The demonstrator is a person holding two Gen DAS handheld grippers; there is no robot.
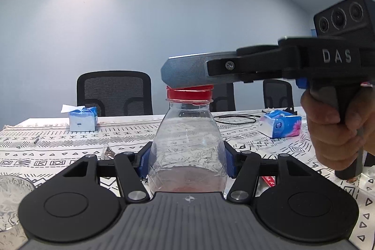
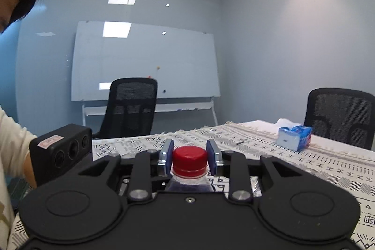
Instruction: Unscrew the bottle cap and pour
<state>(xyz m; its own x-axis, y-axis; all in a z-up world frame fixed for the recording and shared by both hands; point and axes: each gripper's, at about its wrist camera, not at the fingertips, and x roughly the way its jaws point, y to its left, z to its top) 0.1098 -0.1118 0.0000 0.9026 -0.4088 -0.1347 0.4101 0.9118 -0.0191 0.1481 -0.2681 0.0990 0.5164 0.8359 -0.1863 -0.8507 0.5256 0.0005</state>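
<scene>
Between the blue pads of the left gripper [image 1: 187,159] stands one clear bottle [image 1: 187,144], upright, its long axis vertical and its neck pointing at the ceiling; the pads press its body from both sides. One red cap [image 2: 189,159] is still on the neck. The right gripper [image 2: 189,155] reaches over from the side with its pads either side of the cap, a thin gap showing on each side, so they look not quite closed on it. The bottle's base is hidden behind the left gripper's body. It stands over a table [image 1: 58,144] with a black-and-white patterned cloth. Two tissue packs [image 1: 82,118] [image 1: 280,123] lie further back, well apart. A glass [image 1: 14,193] is cut off at the left edge. Three black chairs [image 1: 114,93] stand behind the table, two partly hidden.
</scene>
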